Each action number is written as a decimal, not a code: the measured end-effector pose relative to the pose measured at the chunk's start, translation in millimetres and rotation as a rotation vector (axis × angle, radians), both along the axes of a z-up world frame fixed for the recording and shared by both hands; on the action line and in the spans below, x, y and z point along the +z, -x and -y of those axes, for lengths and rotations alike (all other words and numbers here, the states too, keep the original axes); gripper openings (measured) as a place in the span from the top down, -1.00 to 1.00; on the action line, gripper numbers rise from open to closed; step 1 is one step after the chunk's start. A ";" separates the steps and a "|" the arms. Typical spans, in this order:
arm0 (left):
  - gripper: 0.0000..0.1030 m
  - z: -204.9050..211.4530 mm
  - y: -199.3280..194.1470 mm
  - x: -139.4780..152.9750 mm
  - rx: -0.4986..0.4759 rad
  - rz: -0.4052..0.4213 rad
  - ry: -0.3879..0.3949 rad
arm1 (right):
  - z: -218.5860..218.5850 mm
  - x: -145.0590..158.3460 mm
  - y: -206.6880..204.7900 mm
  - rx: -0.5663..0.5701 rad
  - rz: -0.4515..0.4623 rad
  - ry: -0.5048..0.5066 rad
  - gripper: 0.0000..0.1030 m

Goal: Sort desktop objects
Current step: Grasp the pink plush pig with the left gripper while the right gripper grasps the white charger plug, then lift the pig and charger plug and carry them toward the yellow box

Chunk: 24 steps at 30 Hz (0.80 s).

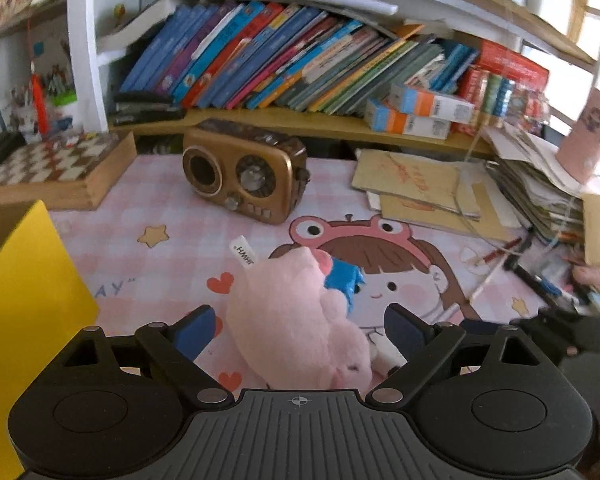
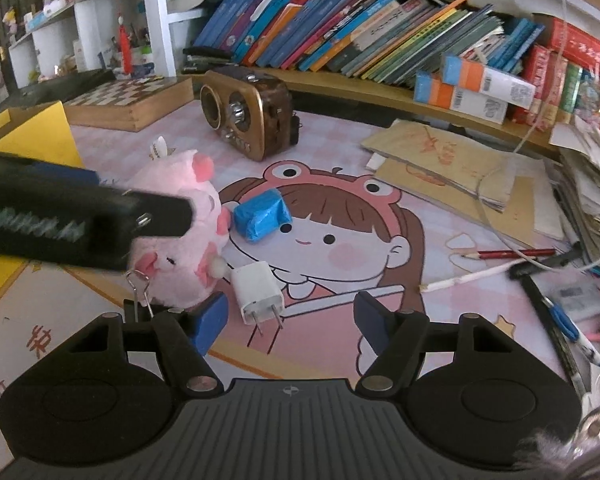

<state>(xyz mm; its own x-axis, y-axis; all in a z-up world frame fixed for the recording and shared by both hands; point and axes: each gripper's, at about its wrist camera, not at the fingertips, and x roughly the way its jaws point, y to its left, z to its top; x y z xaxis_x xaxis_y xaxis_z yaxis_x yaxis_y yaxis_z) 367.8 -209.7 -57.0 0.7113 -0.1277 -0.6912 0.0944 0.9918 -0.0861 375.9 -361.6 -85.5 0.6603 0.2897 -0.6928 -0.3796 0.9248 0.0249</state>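
Two grippers w/ fingers spread, left gripper (image 1: 300, 330) round pink plush (image 1: 296, 320), right gripper (image 2: 290, 322) nr white charger (image 2: 258, 294).

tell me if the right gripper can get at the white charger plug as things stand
Probably yes: the right gripper is open, the white charger plug lies just ahead with bare mat around its prongs, though the pink plush pig crowds its left side.

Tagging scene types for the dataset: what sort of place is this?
Most likely a child's study desk at home. A shelf of leaning children's books runs along the back, a pink cartoon desk mat covers the top, and a pink plush toy and a chessboard box lie on it.
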 end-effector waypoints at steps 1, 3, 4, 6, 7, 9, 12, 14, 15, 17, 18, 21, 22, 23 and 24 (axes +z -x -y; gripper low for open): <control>-0.81 -1.3 -4.3 -3.0 0.012 -0.010 0.003 | -1.2 -1.4 -2.6 0.006 -0.002 0.002 -0.30; -0.81 -3.0 -11.9 -9.7 0.034 -0.036 0.001 | -3.7 -3.9 -7.9 0.018 -0.006 0.004 -0.26; -0.81 -3.4 -15.2 -13.4 0.043 -0.050 -0.004 | -4.8 -5.2 -10.2 0.023 -0.009 0.004 -0.23; -0.81 -5.4 -19.6 -20.4 0.047 -0.068 0.006 | -7.2 -7.5 -14.5 0.032 -0.014 0.004 -0.20; -0.81 -6.9 -20.7 -23.0 0.048 -0.071 0.028 | -8.1 -8.5 -16.1 0.036 -0.018 0.003 -0.17; -0.81 -9.3 -23.7 -27.4 0.059 -0.085 0.060 | -9.8 -11.1 -19.3 0.041 -0.025 0.004 -0.12; -0.76 -11.7 -28.2 -34.4 0.062 -0.106 0.096 | -10.4 -15.2 -22.6 0.050 -0.038 -0.005 0.03; -0.52 -12.5 -29.6 -36.6 0.045 -0.112 0.127 | -10.4 -17.5 -23.8 0.053 -0.044 -0.012 0.12; -0.47 -11.2 -28.7 -35.8 0.044 -0.105 0.120 | -10.4 -17.6 -23.5 0.056 -0.038 -0.016 0.24; -0.30 -9.2 -25.8 -33.3 0.021 -0.091 0.109 | -9.3 -17.1 -23.5 0.064 -0.036 -0.026 0.52; -0.28 -8.4 -24.2 -31.5 0.010 -0.088 0.098 | -8.2 -15.8 -22.7 0.059 -0.033 -0.029 0.52; -0.25 -7.2 -11.5 -22.6 -0.008 -0.070 0.077 | -3.6 -12.2 -18.2 0.047 -0.030 -0.059 0.52; -0.25 -7.8 -5.9 -18.7 -0.012 -0.059 0.080 | -2.7 -10.6 -16.2 0.043 -0.027 -0.064 0.52; -0.25 -9.7 -1.8 -15.1 -0.013 -0.049 0.083 | -1.7 -8.5 -13.6 0.042 -0.023 -0.069 0.52; -0.25 -11.3 3.8 -10.4 -0.011 -0.040 0.087 | -0.6 -6.3 -11.1 0.040 -0.021 -0.072 0.52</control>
